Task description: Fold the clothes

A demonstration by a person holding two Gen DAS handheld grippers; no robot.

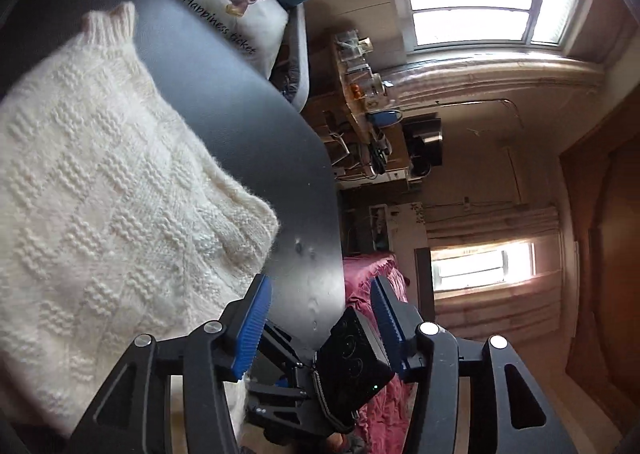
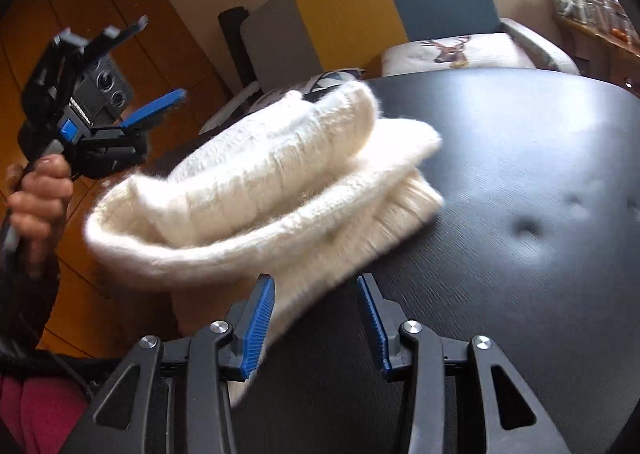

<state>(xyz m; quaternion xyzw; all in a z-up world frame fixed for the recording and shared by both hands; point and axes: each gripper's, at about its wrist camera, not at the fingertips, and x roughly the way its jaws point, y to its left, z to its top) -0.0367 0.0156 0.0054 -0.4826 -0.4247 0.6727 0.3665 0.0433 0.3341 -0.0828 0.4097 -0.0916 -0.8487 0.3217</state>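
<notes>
Round black table (image 2: 520, 157): one, dark matte top with a few shallow dents. It serves as the folding surface, which is why the garment lies on it near the edge closest to the person.

Cream-white chunky knit sweater (image 2: 272, 189): one. It sits on the table in a loose stack of folded layers, the upper fold rolled back over the lower, part of it overhanging the near edge. In the left wrist view its basket-weave panel spreads flat over the tabletop with a ribbed cuff poking up at the far end. By my reading, the fold is partly made and being gathered into a compact bundle.

White cushion printed with a deer (image 1: 224, 1): one seen, on the sofa behind the table, clear of the work.

Right gripper (image 2: 316, 318): black frame, two blue ribbed pads. The lower layer of the sweater passes between the pads; the image is smeared there, so the pads probably pinch it, but I cannot be sure.

Left gripper (image 2: 132, 85): same build, held by a hand (image 2: 38, 197) up off the table's side, jaws spread, nothing between them. It reads as released and standing clear.

Count: two grippers, one garment, one table.
</notes>
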